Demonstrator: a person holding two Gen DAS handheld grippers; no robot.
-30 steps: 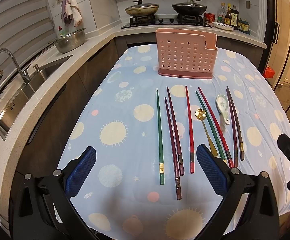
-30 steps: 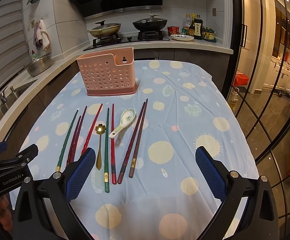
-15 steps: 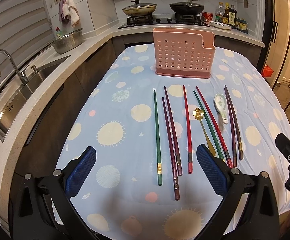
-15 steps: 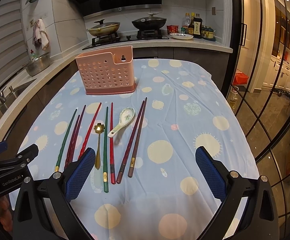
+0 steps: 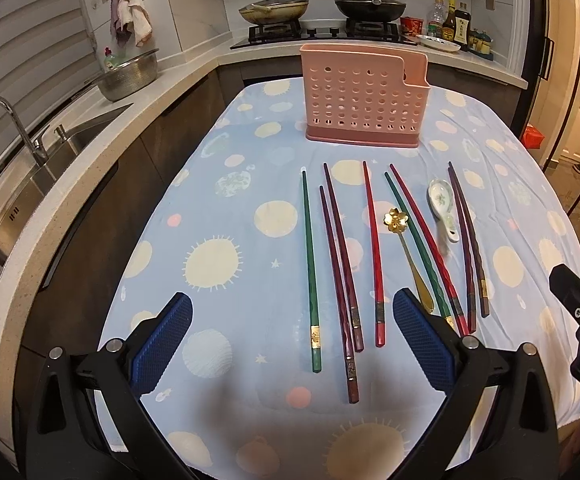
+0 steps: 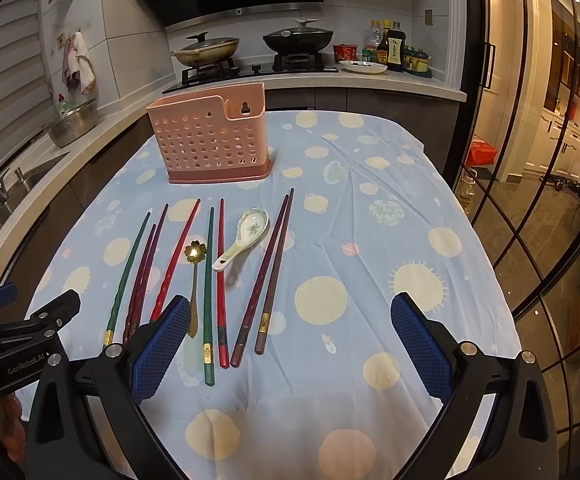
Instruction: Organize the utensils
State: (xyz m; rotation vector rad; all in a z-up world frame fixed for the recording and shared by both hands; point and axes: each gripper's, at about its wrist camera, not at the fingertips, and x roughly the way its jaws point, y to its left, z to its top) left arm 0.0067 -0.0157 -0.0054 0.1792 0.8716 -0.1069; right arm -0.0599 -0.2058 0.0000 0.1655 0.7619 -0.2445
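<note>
Jaws of both grippers, left gripper (image 5: 292, 340) and right gripper (image 6: 290, 344), hanging wide apart, gripping nothing, hovering over near edge of bench (image 6: 370, 184). Chopsticks (image 5: 310, 264), gold spoon (image 5: 408, 254), ceramic spoon (image 6: 246, 236) lying in row in front of pink holder (image 6: 210, 140). Risk: chopsticks lying close together, so one pinch possibly catching two or rolling thin stick aside. Loose tablecloth (image 6: 370, 280) possibly bunching. Nothing blocking path to holder.

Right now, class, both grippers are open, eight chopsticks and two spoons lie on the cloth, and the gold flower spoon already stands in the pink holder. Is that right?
Not quite. The gold flower spoon is not in the pink holder; the right wrist view shows it lying on the cloth among the chopsticks. The rest holds: left gripper and right gripper are open.
</note>
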